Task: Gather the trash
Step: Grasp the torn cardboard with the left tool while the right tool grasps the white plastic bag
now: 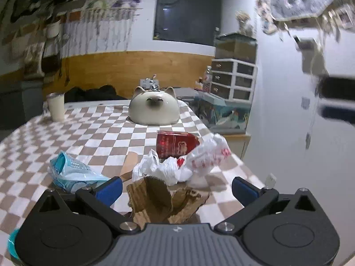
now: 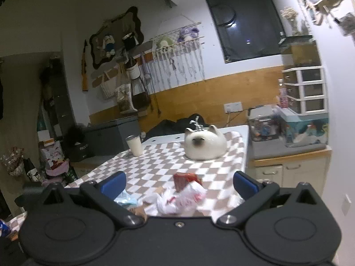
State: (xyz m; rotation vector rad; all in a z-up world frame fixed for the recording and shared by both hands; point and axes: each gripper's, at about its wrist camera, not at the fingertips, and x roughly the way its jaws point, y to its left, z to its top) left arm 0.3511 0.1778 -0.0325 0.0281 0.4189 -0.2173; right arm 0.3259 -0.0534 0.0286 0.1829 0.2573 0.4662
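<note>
Trash lies on the checkered tablecloth (image 1: 93, 137). In the left wrist view a crumpled brown paper bag (image 1: 164, 199) sits between the wide-apart blue fingers of my left gripper (image 1: 177, 188), which is open and holds nothing. Behind it lie a crumpled white plastic bag with red print (image 1: 188, 164), a red carton (image 1: 175, 143) and a light blue plastic wrapper (image 1: 71, 173). My right gripper (image 2: 179, 181) is open, higher and further back; the white bag (image 2: 182, 199), red carton (image 2: 185, 180) and blue wrapper (image 2: 126, 199) show between its fingers.
A cat-shaped ceramic bowl (image 1: 154, 108) and a cup of white liquid (image 1: 56, 106) stand at the table's far end. To the right are a white drawer unit (image 1: 233, 79), an aquarium (image 1: 221, 115) and a low cabinet (image 2: 290, 168). Bags clutter the floor at left (image 2: 53, 159).
</note>
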